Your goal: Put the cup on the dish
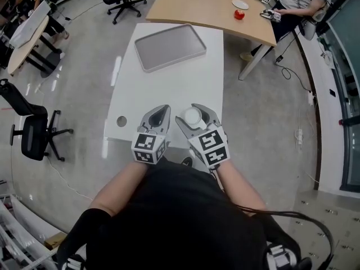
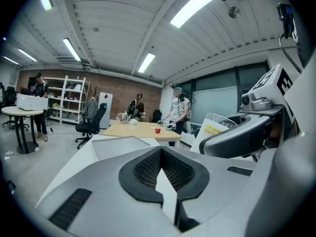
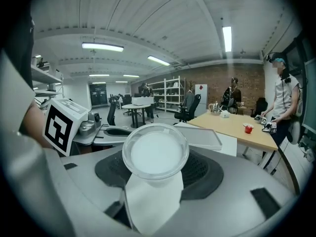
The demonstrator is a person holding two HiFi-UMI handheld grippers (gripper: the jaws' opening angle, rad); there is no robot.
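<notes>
Both grippers were held close in front of the torso, side by side, pointing forward. The left gripper (image 1: 159,112) had its jaws closed together, nothing between them. The right gripper (image 1: 195,112) had its jaws clamped on a translucent cup (image 3: 155,154). Both forearms were bare, with elbows bent.

Between the tray (image 1: 169,48) and the near edge, the white bench (image 1: 169,89) lies bare: a broad open lane. At that near edge, well short of the tray, the left hand-held gripper (image 1: 159,113), jaws together, and the right hand-held gripper (image 1: 193,112), clamped on the cup (image 3: 155,154), sit close side by side. Just beyond the tray a wooden table (image 1: 202,7) crowds the bench's far end. Left of the tray is open floor, with an office chair (image 1: 34,131) well off.
</notes>
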